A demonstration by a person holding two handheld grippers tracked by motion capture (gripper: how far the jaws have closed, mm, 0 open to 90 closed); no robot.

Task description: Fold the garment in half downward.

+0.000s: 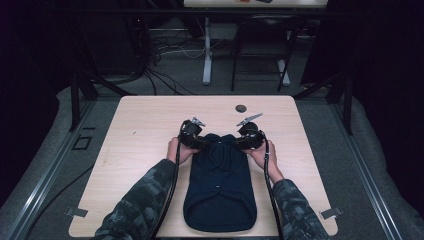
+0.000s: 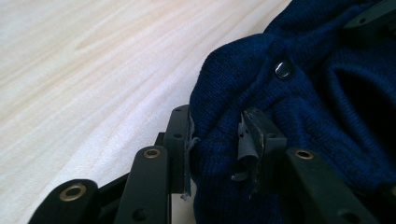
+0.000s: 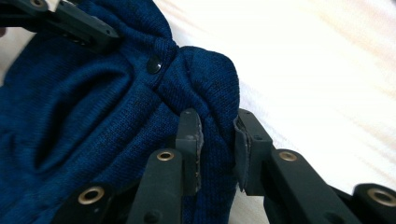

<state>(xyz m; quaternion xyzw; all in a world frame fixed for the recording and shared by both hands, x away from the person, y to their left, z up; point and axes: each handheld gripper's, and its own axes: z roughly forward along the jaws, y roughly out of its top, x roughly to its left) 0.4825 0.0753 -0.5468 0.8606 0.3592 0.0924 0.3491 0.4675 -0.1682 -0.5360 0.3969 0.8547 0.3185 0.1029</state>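
Hem of navy knit garment nearest you; long axis runs straight away, far end bunched between your tongs. Left gripper pinches fold at its left corner, right gripper pinches right corner. Gripper views reveal dark snap button; high view adds round disc beyond tongs on table.

A dark navy knitted sweater lies flat in the lower middle of the high view, on the near half of the pale wooden bench, its rounded hem toward the bottom edge. Its far end is bunched into folds at the centre of the frame. A small dark glossy button sits near that gathered edge.
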